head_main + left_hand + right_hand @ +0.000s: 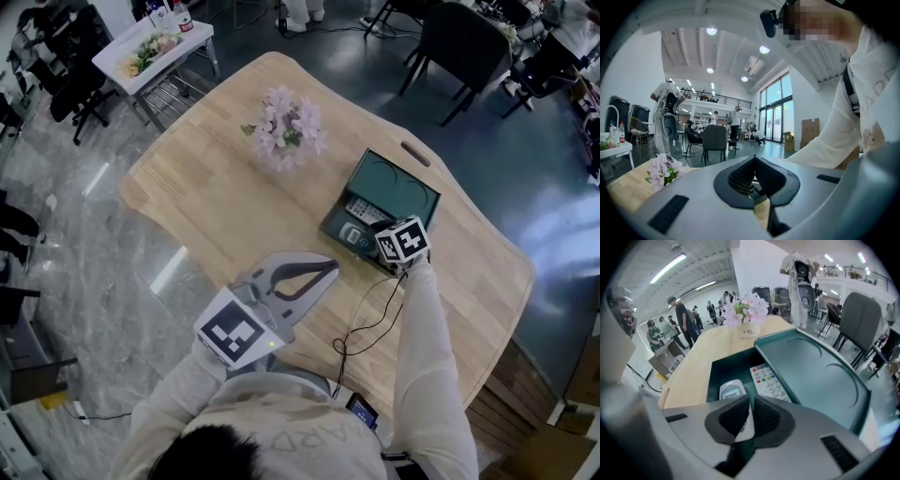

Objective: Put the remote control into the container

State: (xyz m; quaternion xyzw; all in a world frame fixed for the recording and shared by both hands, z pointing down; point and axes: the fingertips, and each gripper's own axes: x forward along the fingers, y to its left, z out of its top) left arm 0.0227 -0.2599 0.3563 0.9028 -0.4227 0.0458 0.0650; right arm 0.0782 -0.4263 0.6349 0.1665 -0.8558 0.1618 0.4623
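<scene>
The dark green container (427, 183) lies on the wooden table (206, 197). Two remotes lie side by side in its near compartment (811, 373): a white one with coloured buttons (364, 212) (768, 383) and a grey-white one with a small display (352, 234) (731, 391). My right gripper (384, 248) (750, 416) hovers over the near end of the display remote. Its jaws are almost together, and only a slim white strip of the remote below shows in the gap. My left gripper (330, 267) (754, 161) rests low over the table, left of the container, shut and empty.
A pot of pink flowers (286, 127) (745, 310) stands at the table's far side. A black cable (366, 323) loops over the near table edge by my right arm. A white trolley (155, 52) and black chairs (455, 42) stand on the floor beyond.
</scene>
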